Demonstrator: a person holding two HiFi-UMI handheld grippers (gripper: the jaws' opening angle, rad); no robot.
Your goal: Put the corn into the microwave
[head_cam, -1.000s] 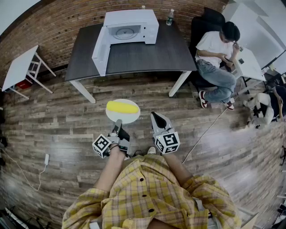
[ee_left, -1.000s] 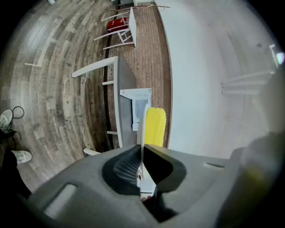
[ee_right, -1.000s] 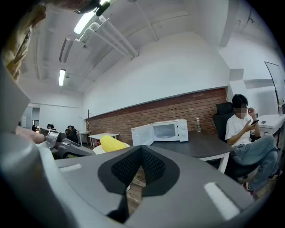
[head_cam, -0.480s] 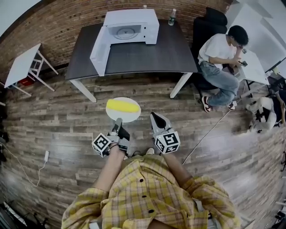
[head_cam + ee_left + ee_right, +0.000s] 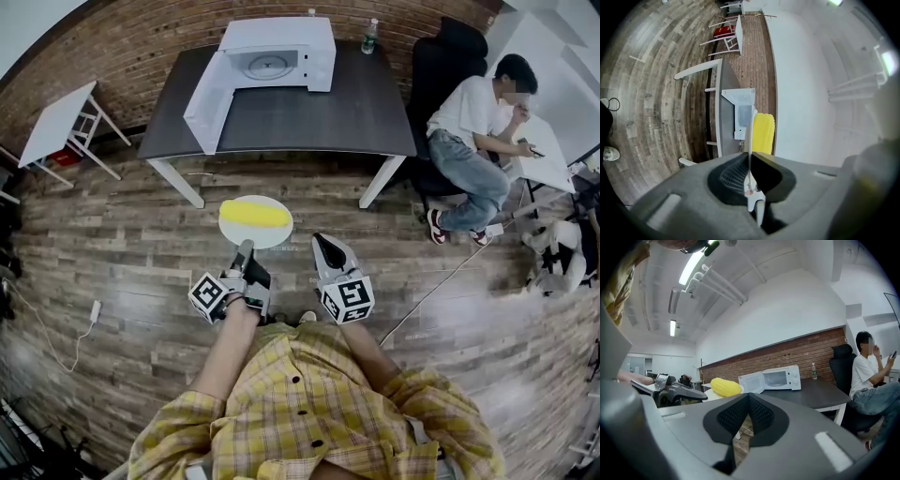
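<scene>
Pinching the plate's (image 5: 258,240) near rim, your left gripper (image 5: 246,249) is holding it out; your right gripper (image 5: 322,242) is hovering beside it, closed and empty. Just beyond the jaws the corn (image 5: 253,216) is lying on the plate, long axis crosswise to them; the open microwave (image 5: 279,54) is sitting farther ahead.

Floor (image 5: 112,253): grey-brown wood planks, under and around the right gripper (image 5: 323,240). Brick wall (image 5: 141,47): straight ahead, white wall (image 5: 787,305) above it. Dark-topped table (image 5: 309,117) on white legs: ahead, near the brick. Small white table (image 5: 54,127): far left of the left gripper (image 5: 246,247). Black office chair (image 5: 441,56) with a seated person (image 5: 478,108): ahead and right. White cable (image 5: 436,277): on the floor, right. Ceiling strip lights (image 5: 693,261): lit.
</scene>
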